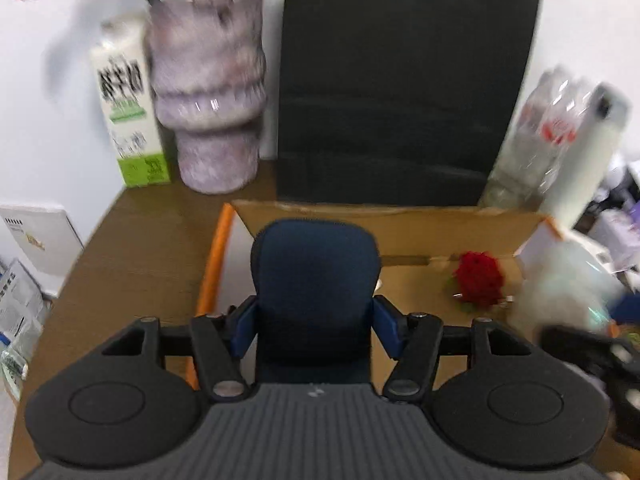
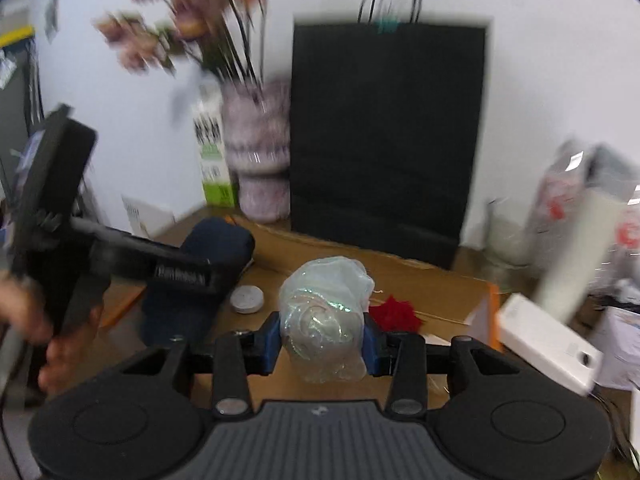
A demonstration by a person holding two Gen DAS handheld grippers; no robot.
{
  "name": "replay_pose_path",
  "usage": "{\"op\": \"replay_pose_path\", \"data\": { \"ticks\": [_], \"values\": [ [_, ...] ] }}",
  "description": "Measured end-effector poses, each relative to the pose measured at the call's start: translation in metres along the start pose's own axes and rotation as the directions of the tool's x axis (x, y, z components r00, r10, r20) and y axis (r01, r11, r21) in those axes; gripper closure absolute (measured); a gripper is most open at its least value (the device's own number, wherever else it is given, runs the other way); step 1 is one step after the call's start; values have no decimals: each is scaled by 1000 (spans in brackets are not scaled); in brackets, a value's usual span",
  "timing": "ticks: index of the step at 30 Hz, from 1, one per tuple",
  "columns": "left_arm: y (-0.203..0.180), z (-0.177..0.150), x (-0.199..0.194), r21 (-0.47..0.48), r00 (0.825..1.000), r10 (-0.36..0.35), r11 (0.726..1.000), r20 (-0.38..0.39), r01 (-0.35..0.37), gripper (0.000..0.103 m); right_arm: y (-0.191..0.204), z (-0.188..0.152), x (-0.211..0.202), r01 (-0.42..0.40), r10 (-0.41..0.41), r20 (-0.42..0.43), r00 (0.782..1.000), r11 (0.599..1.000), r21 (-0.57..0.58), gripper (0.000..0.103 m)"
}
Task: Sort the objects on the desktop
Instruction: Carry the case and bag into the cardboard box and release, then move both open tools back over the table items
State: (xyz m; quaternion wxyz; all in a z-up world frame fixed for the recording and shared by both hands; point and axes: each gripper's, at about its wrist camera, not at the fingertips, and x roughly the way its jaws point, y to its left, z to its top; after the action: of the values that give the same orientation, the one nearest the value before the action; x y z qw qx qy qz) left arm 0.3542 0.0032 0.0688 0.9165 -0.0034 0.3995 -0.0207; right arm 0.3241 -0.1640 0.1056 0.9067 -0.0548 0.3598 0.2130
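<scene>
Nearest the left wrist camera, a dark blue pouch (image 1: 316, 292) is clamped between the blue pads of the left hand-held gripper (image 1: 316, 326); the pads press on both of its sides and it is carried above the open cardboard box (image 1: 400, 220). In the right wrist view, a translucent iridescent wrapped bundle (image 2: 324, 316) is grasped between the pads of the right hand-held gripper (image 2: 322, 344), also above the box.

Inside the box a red fabric flower (image 1: 480, 278) is seen lying on the cardboard floor, and a small round white disc (image 2: 247, 299) lies near the blue pouch. The box rests on the brown table (image 1: 132, 248).

Behind the box, a black paper bag (image 1: 404, 92) stands upright against the white wall. Just beside it on the left a mottled purple vase (image 1: 210, 92) with flower stems is placed, and a white and green carton (image 1: 130, 116) stands touching or just beside the vase. At the right, a pack of clear plastic bottles (image 1: 548, 128) is seen, blurred. A hand (image 2: 28, 316) holding the left tool is visible at the left edge of the right wrist view.
</scene>
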Motion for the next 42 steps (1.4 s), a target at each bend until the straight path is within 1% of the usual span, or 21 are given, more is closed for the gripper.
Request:
{"op": "replay_pose_path", "data": {
  "ticks": [2,5,6,7,9,10,12,14,16,19,21,24,26,29,31,33,34,35,38,41,42],
  "values": [
    [1,1,19,-8,999,35,999,-8,-35,38,-3,13,37,-2,3,-75,997,1000,13,64],
    [9,2,36,-36,999,37,999,-26,-38,35,-1,17,82,24,-25,-145,989,1000,-7,64],
    [9,4,36,-25,1000,29,999,-11,-29,29,-2,17,94,25,-24,-169,985,1000,0,63],
    [9,5,33,-11,1000,8,1000,-3,-8,20,-3,17,104,24,-21,-187,982,1000,14,61],
    [9,10,26,5,1000,-14,1000,21,14,12,-4,17,114,37,-29,-188,982,999,38,55],
    [9,13,20,7,999,-15,1000,36,15,7,-3,15,112,44,-34,-176,984,998,55,49],
    [15,16,7,0,997,-36,999,73,36,3,-5,13,100,40,-28,-131,991,995,91,47],
    [20,17,-4,-22,996,-31,999,89,33,2,-7,13,86,38,-28,-96,995,994,107,42],
    [24,16,-12,-45,996,-6,999,84,10,2,-9,13,72,55,-47,-73,996,992,117,39],
    [29,12,-22,-86,998,9,996,63,-4,2,-9,11,50,64,-56,-76,996,991,118,38],
    [29,5,-35,-104,998,15,995,66,-8,1,-7,6,34,75,-66,-72,995,990,123,37],
    [22,-9,-52,-88,997,38,996,73,-31,0,0,-8,10,103,-99,-42,994,985,137,28],
    [15,-24,-63,-66,997,50,997,64,-46,0,7,-26,-10,122,-122,-13,992,983,134,27],
    [3,-51,-87,-39,995,55,998,78,-52,0,15,-51,-39,131,-137,28,990,979,154,27],
    [-4,-74,-106,-27,994,16,1000,109,-13,0,21,-70,-61,128,-139,52,989,977,173,27],
    [-7,-99,-123,1,992,-43,999,120,43,0,28,-93,-83,114,-130,78,988,976,183,25],
    [-8,-112,-131,8,991,-52,999,120,51,0,33,-107,-95,108,-127,90,988,976,189,22],
    [-8,-127,-139,2,990,-49,999,130,49,0,38,-122,-105,103,-124,101,987,975,195,20],
    [-11,-179,-163,-39,985,-24,999,173,31,0,57,-170,-131,80,-104,122,987,980,184,20],
    [-16,-231,-181,-11,969,-87,996,232,92,0,74,-216,-154,72,-97,157,983,985,160,20],
    [-19,-246,-185,1,970,-90,996,226,92,0,79,-230,-162,79,-105,174,979,985,153,20]
  ]
}}
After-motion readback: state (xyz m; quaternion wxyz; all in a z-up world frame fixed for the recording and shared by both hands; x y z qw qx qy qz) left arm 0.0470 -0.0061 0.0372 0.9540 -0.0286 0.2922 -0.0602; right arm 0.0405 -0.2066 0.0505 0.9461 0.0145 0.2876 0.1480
